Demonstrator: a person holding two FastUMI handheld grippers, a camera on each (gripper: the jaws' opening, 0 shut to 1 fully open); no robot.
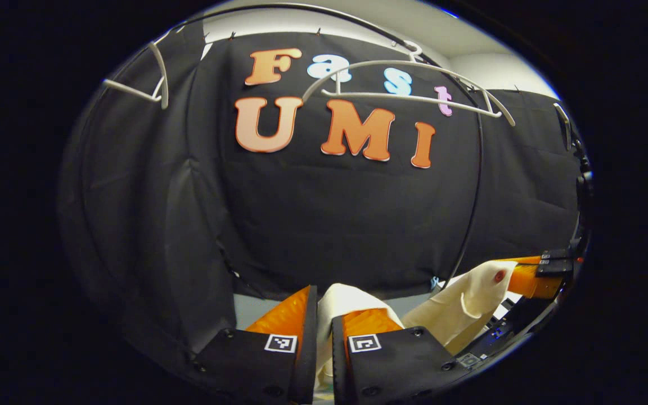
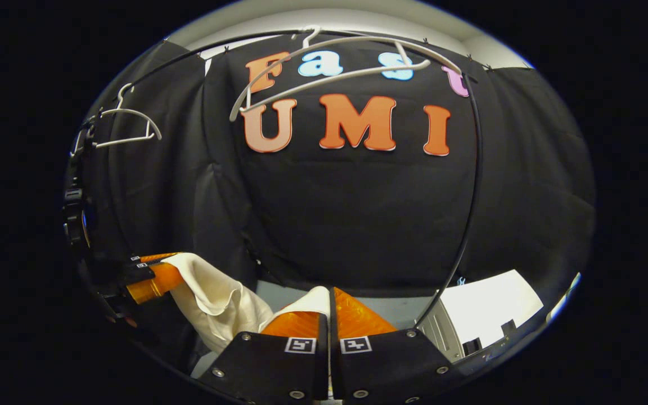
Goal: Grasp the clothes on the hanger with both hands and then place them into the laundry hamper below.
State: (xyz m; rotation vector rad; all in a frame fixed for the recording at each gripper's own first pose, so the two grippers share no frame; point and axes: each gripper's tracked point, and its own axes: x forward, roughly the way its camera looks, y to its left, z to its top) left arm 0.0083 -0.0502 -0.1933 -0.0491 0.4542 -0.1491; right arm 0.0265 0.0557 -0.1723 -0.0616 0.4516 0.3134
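I read no brand or label on anything; the only markings are small square black-and-white tags on my finger mounts.

In the left gripper view, my left hand-held gripper (image 1: 324, 315) points level at the booth wall, its fingers closed on a fold of the cream cloth (image 1: 340, 301) at 6 o'clock. The cloth runs toward 4 o'clock, where my right hand-held gripper (image 1: 518, 275) pinches its other end.

In the right gripper view, that right hand-held gripper (image 2: 331, 308) is also level and clamped on the cloth at 6 o'clock.

A bare white hanger (image 1: 414, 97) hangs from the rail at 12 o'clock, with another hanger (image 1: 144, 84) at 10 o'clock.
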